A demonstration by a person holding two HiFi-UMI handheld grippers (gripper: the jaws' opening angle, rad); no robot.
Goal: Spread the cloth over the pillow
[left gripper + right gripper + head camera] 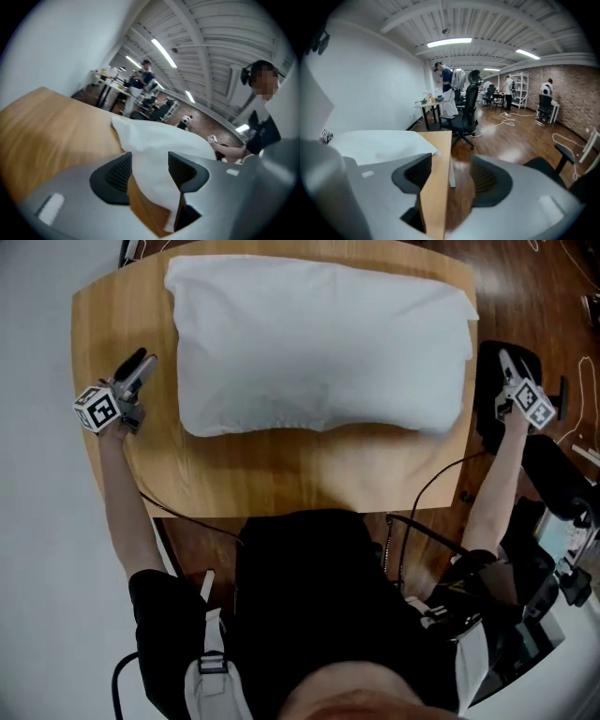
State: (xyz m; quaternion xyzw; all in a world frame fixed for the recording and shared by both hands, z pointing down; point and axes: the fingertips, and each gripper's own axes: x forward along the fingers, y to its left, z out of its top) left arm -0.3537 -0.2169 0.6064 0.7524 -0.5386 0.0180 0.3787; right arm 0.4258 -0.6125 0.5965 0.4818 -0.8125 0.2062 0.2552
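White cloth (319, 343) covers the hidden pillow on a wooden bench (281, 474). Left gripper (141, 367) sits at 9 o'clock, jaws wide apart with a cloth corner loose between them. Right gripper (506, 360) sits at 3 o'clock, jaws wide apart, gripping nothing.

I see a light wooden table (281, 474) with a rounded near edge. One white pillow (319, 352) lies on it, under the white cloth (154, 140). In front of the pillow and to its left, the wood of the table shows.
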